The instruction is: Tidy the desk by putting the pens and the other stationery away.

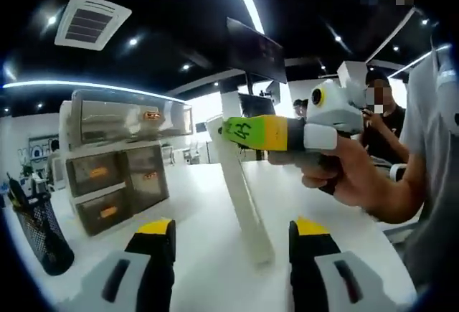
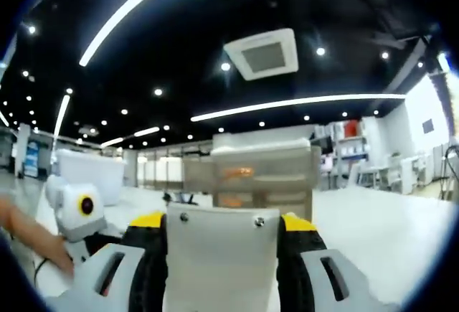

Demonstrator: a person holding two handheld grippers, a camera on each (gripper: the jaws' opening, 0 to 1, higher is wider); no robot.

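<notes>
A flat grey-white plastic panel with two screws (image 2: 221, 258) sits clamped between the right gripper (image 2: 222, 237) fingers. Left gripper (image 1: 231, 244) fingers stand apart; beyond them, translucent stacked drawers (image 1: 118, 158) and a black mesh pen cup (image 1: 41, 234).

Smooth glossy white desk (image 1: 208, 204), translucent plastic drawer unit (image 1: 118, 158) on it, black wire-mesh pen cup (image 1: 43, 233) beside, matt white flat board (image 2: 221, 258) with two metal screws

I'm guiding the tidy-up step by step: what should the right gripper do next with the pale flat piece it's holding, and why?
Probably carry it toward the drawer unit. The right gripper is clamped on the flat piece, held upright above the desk, with the drawers straight ahead.
</notes>
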